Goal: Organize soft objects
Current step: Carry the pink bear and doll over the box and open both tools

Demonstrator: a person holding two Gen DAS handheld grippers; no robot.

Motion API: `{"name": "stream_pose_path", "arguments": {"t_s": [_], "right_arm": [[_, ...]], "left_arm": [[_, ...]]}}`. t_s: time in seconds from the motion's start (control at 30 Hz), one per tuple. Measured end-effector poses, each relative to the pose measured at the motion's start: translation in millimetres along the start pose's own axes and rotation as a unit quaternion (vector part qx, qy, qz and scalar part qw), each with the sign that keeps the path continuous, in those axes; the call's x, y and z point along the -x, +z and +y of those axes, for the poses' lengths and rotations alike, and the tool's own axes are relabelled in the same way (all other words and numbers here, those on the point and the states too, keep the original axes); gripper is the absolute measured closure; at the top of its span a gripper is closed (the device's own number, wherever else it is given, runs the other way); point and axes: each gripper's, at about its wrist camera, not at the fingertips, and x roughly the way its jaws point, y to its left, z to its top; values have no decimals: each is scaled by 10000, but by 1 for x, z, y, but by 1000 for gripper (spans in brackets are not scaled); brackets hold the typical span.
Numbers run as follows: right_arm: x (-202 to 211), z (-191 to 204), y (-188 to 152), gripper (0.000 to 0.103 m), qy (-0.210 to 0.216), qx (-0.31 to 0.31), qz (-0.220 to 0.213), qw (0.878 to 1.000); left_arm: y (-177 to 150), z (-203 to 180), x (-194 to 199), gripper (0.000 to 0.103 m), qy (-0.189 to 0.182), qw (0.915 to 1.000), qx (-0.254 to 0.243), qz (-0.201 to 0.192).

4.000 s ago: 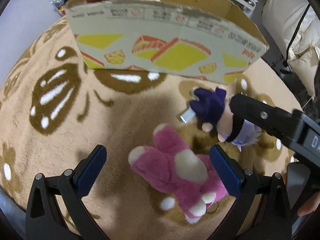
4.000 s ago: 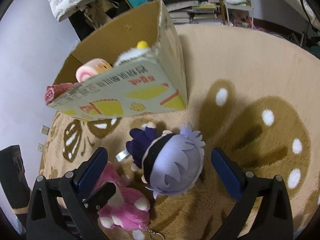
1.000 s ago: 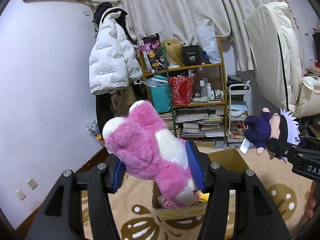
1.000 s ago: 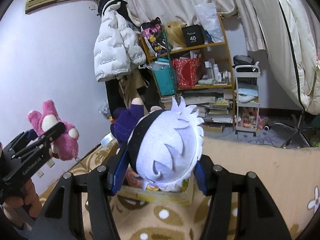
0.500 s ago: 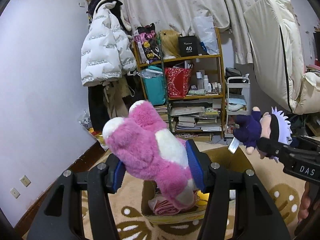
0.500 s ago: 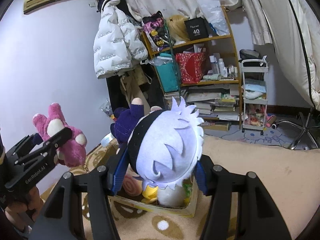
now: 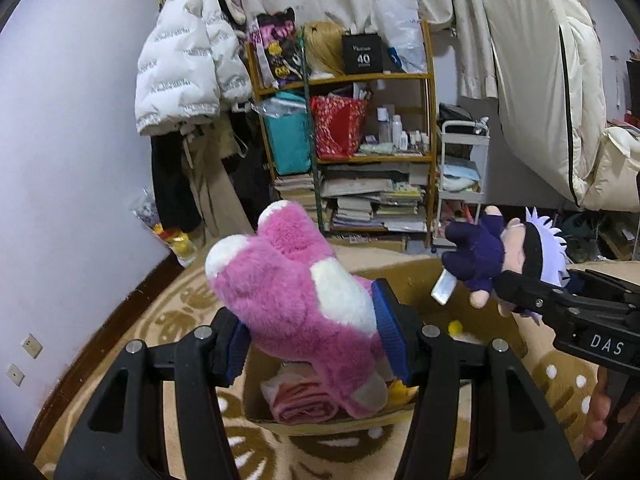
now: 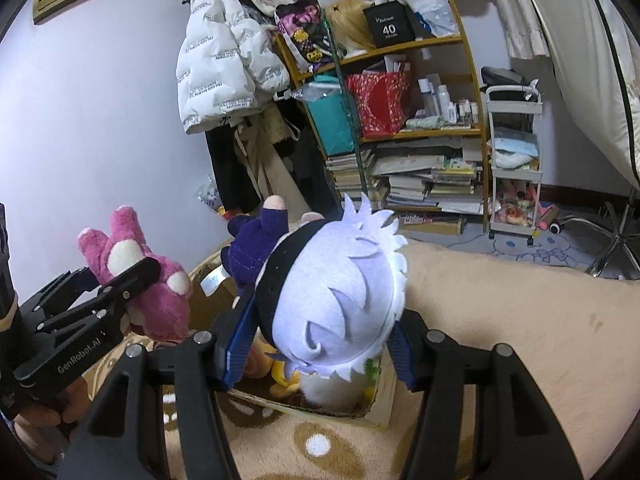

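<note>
I have the pink plush [image 7: 304,312] clamped between the blue pads of my left hand-held gripper [image 7: 312,334], at centre frame in the left view, held in the air above the open box [image 7: 416,280]. My right hand-held gripper [image 8: 316,344] grips the doll [image 8: 332,300] by its pale spiky-haired head, at centre in the right view, also over the box, which sits on the rug [image 8: 520,320]. 2 toys aloft; others lie inside the box.
</note>
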Motion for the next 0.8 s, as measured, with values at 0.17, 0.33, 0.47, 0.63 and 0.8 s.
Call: {"name": "stream_pose_path", "arguments": {"t_s": [0.17, 0.33, 0.47, 0.63, 0.8], "right_arm": [[-13, -4, -10, 41, 82, -53, 211, 9997], [-26, 0, -19, 41, 108, 37, 389, 9992], [-30, 1, -24, 40, 55, 109, 489, 9987], [-33, 3, -27, 39, 53, 173, 538, 9984], [-33, 4, -29, 38, 142, 200, 605, 9979]], "left_arm": [[-14, -6, -15, 48, -187, 9994, -37, 303], [-26, -11, -26, 47, -288, 9980, -102, 555], [-27, -7, -29, 47, -212, 9981, -16, 579], [-29, 1, -25, 24, -78, 9984, 89, 548], [-27, 8, -13, 12, 31, 9988, 146, 465]]}}
